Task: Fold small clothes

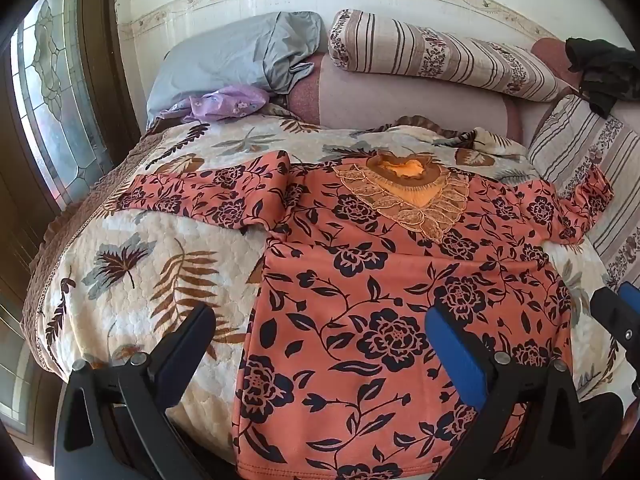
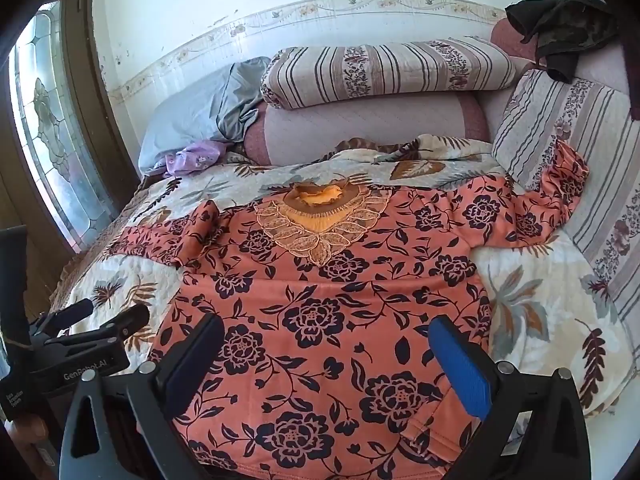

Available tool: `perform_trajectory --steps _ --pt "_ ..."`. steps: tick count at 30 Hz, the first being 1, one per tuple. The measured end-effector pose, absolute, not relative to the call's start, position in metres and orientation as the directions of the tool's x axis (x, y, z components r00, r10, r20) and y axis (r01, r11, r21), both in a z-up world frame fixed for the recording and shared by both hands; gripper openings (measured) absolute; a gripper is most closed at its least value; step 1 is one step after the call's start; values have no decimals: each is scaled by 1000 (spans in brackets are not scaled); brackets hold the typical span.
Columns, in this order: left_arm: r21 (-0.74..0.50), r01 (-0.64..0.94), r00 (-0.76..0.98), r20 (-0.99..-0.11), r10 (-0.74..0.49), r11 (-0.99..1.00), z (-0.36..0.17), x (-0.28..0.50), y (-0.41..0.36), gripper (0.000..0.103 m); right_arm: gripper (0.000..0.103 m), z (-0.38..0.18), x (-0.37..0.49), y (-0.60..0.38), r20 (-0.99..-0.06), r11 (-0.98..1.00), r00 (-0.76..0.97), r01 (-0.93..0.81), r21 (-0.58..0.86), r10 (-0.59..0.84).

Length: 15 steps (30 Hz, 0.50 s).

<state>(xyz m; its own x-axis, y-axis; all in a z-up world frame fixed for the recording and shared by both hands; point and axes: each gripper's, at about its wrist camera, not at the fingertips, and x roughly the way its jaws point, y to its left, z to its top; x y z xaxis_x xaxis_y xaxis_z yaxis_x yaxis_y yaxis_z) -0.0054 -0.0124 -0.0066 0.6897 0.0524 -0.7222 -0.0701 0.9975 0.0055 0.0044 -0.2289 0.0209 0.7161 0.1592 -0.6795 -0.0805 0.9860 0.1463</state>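
Between the fingers of the left gripper (image 1: 320,344) nothing is held; its jaws are spread wide above the hem. The right gripper (image 2: 328,352) is likewise seen gaping and empty over the lower front. Beyond them, the floral top (image 1: 400,280) is laid flat, face up, on the quilted bedspread (image 1: 152,248), sleeves spread to both sides. Soft, light, limp cloth is expected, easily bunched, so a hold is best taken at a sleeve cuff or a hem corner.
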Motion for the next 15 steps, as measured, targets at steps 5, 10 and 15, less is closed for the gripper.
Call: perform_trajectory --steps 5,10,15 --pt "8 -70 690 -722 54 998 -7 -5 -13 103 103 27 5 -226 -674 986 722 -77 147 157" --pt "7 -69 689 -722 53 998 -7 -5 -13 103 103 26 8 -229 -678 984 716 -79 159 167" --pt "15 -68 691 -721 57 998 -5 -5 -14 103 103 25 5 -228 -667 986 728 -82 145 159"
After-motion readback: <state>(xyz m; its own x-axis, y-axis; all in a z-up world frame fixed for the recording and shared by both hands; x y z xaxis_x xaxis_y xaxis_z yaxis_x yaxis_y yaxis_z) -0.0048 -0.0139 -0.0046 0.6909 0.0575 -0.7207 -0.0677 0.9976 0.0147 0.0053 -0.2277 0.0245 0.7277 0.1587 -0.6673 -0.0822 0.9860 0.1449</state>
